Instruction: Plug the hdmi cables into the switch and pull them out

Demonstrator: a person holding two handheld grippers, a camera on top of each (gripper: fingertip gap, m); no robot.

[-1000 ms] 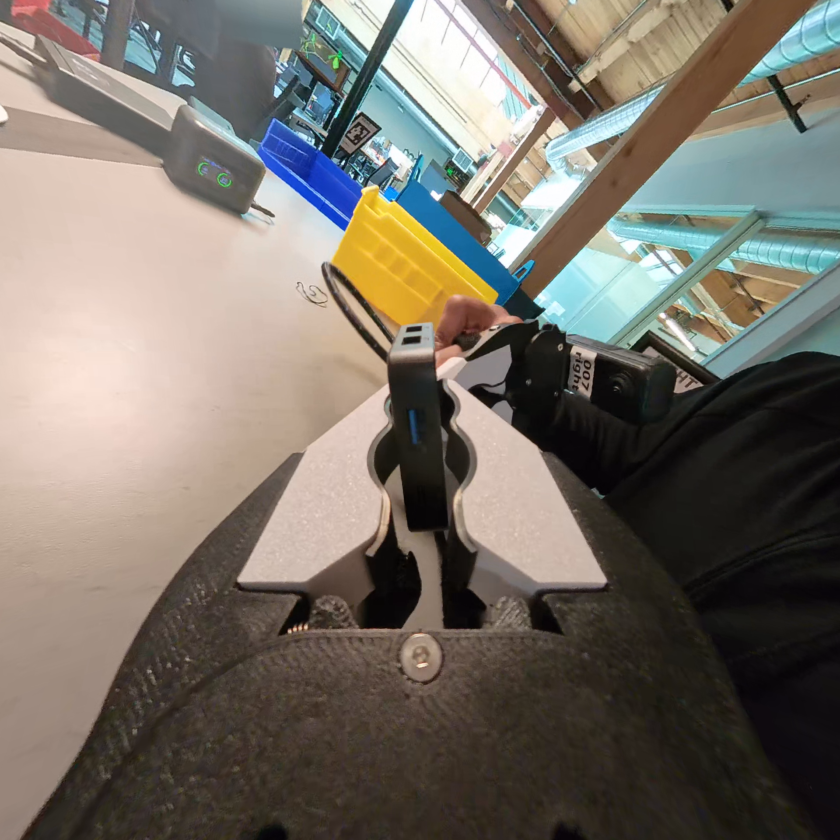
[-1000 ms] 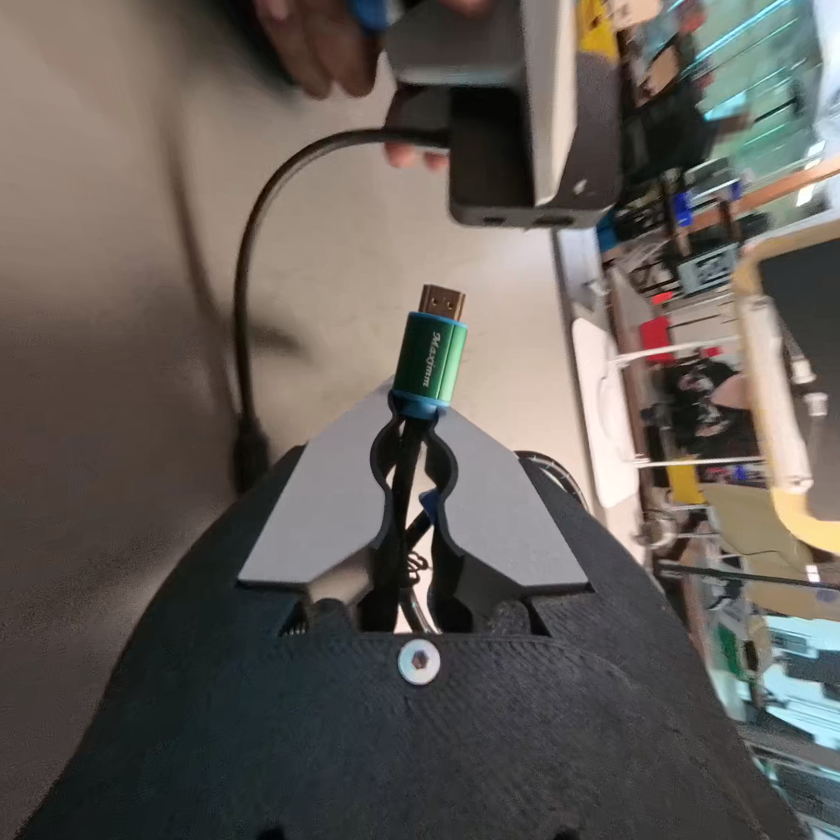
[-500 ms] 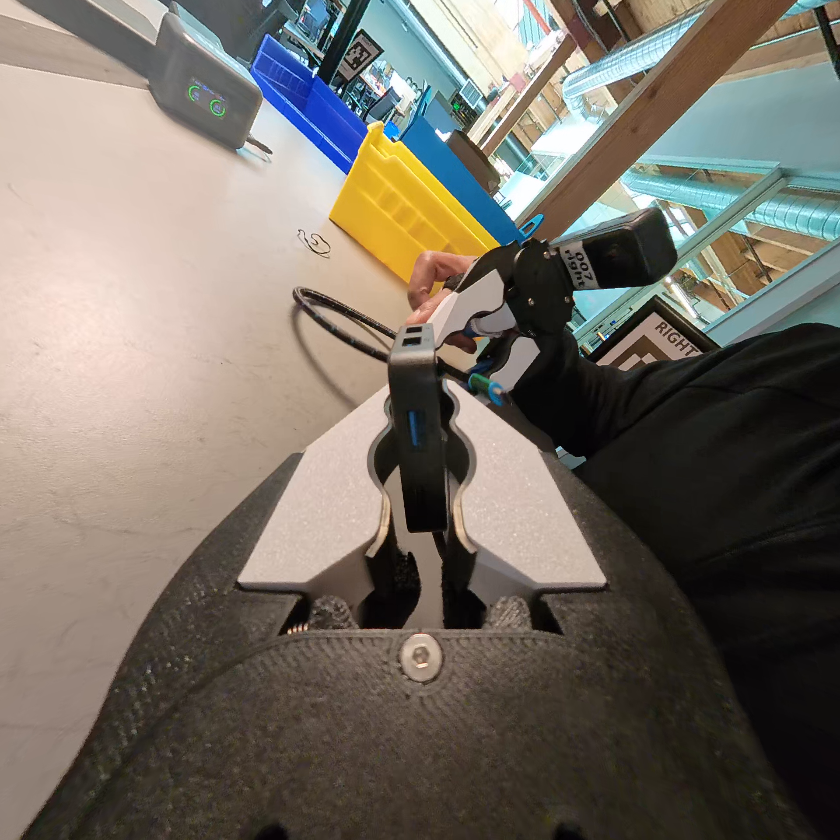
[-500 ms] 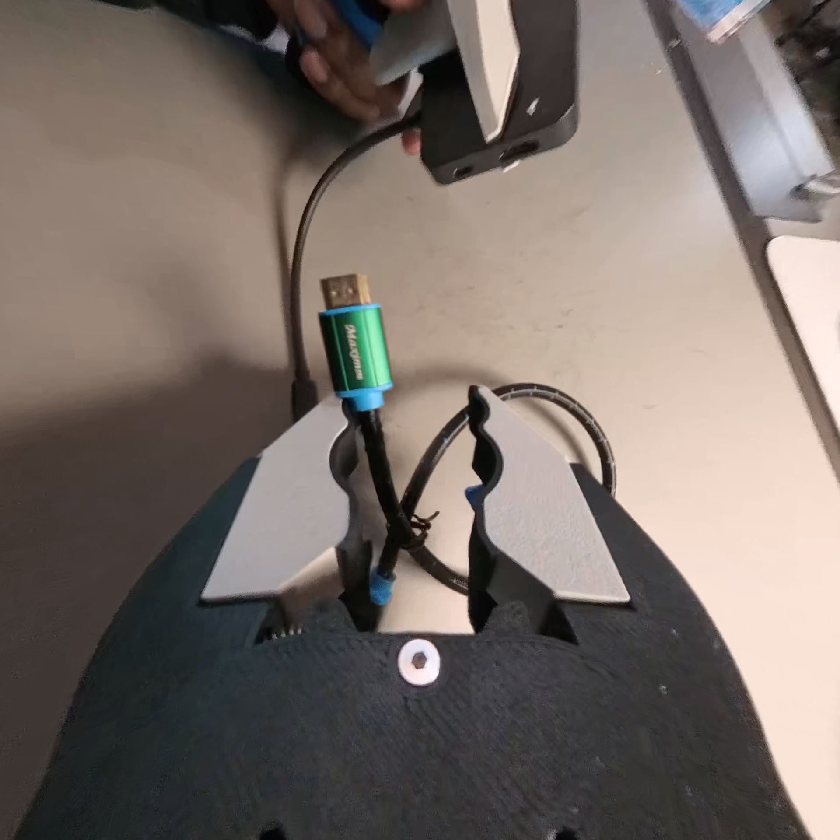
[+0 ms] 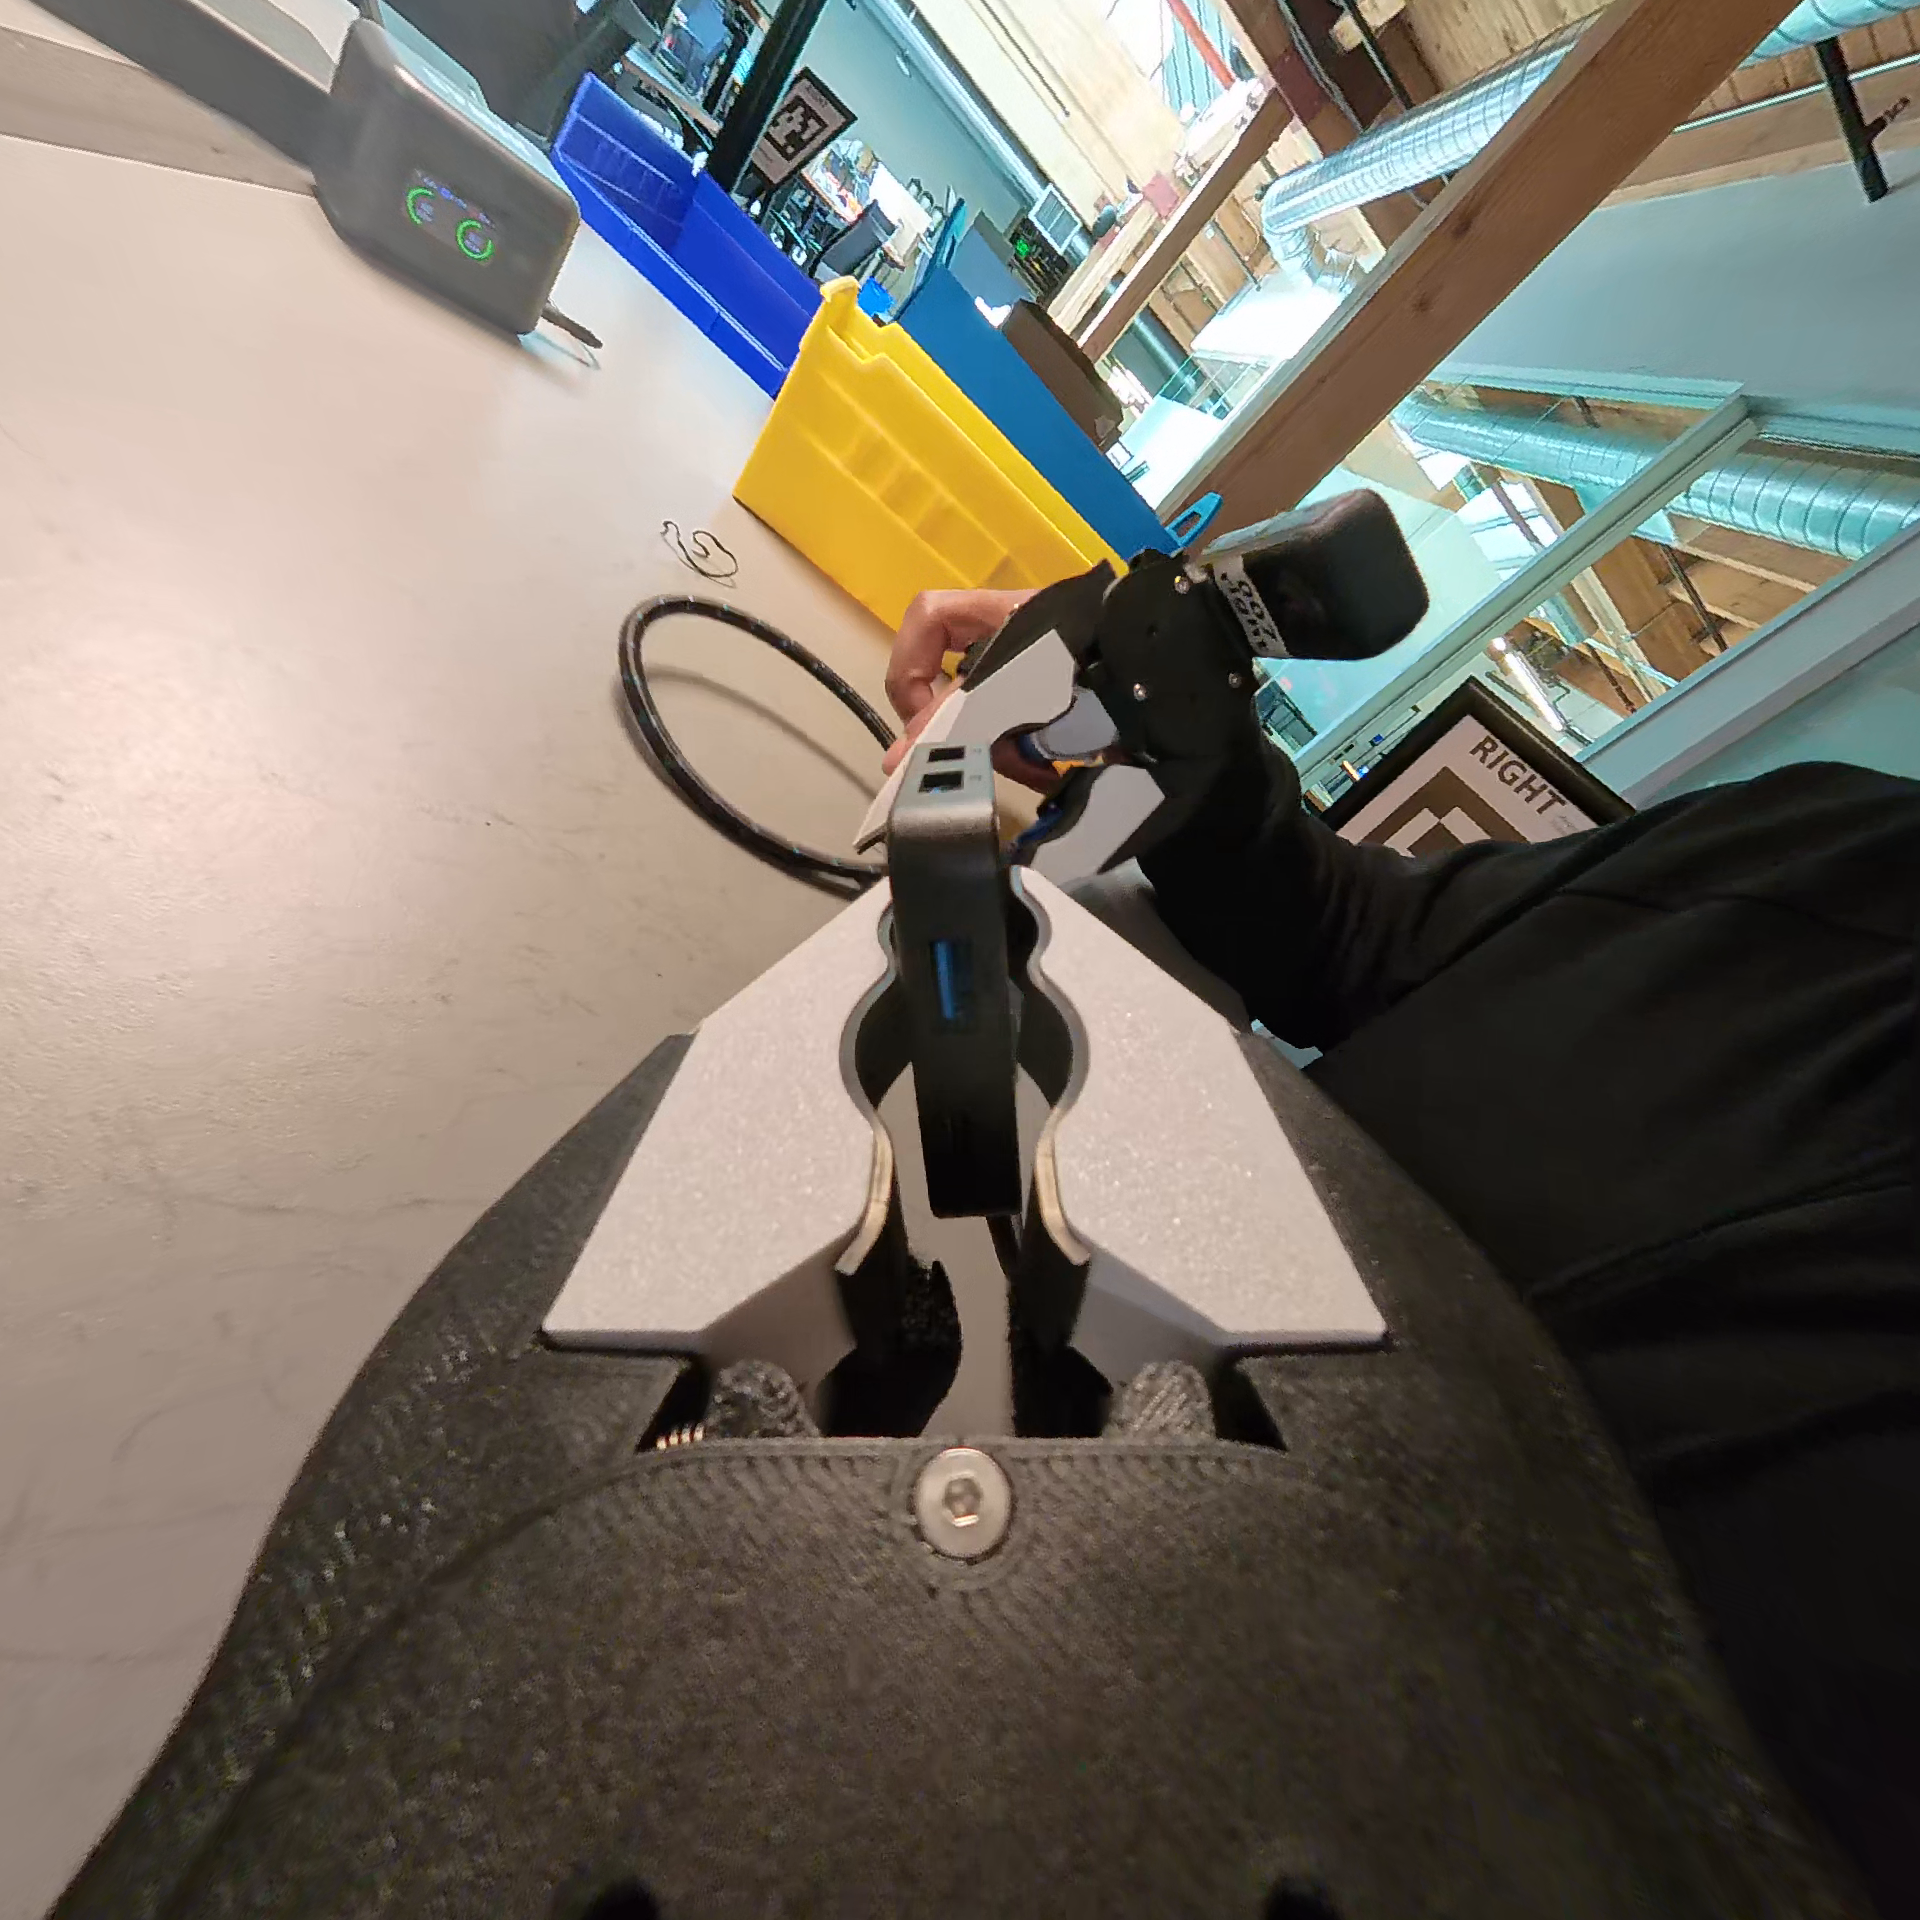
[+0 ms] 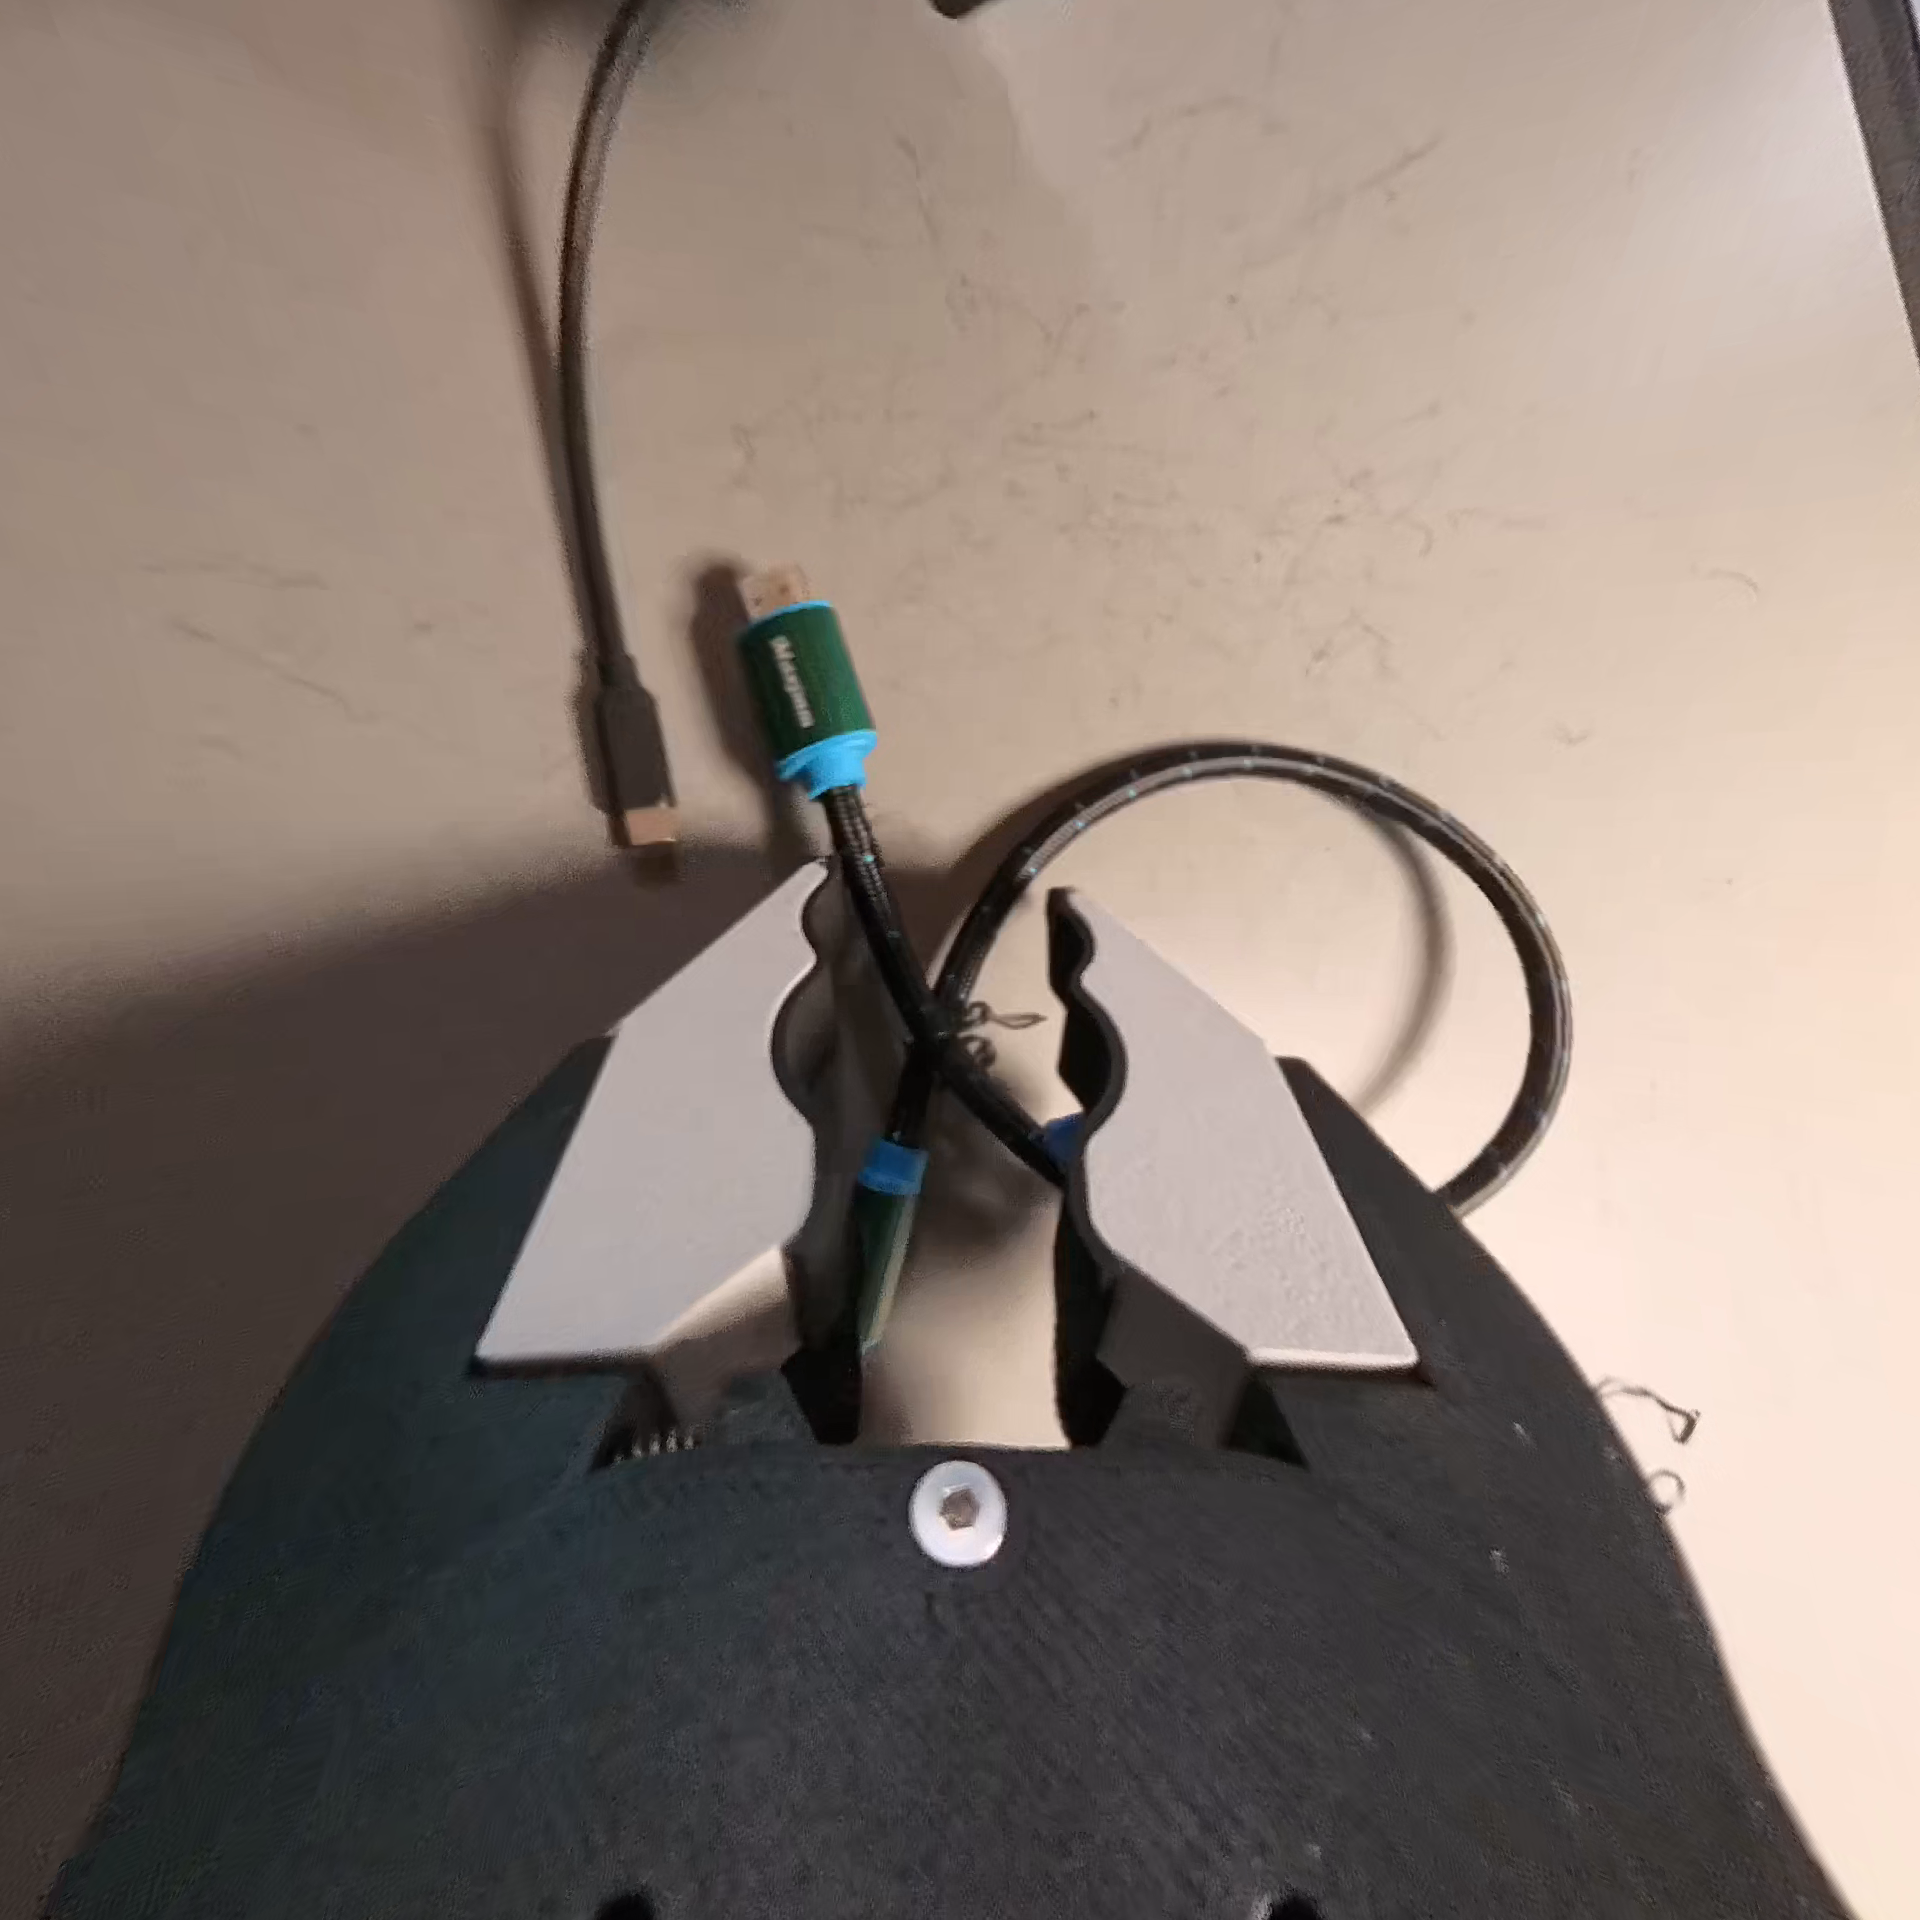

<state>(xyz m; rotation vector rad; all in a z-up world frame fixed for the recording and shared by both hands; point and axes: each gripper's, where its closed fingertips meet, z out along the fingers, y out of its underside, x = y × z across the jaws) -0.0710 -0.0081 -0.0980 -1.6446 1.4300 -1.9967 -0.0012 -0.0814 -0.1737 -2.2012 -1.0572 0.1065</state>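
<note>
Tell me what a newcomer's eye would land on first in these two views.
In the right wrist view, the green HDMI plug with its blue collar lies on the beige table, its braided cable running between the jaws of the open right gripper. In the left wrist view, the left gripper clamps the black switch upright, with a bright yellow bin behind on the table.

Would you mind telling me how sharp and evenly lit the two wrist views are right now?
Left wrist view: sharp on the switch, bright daylight, and wide-angle bending of the beams. Right wrist view: slightly soft, with motion blur on the green HDMI plug; a dark shadow falls on the table at left.
</note>
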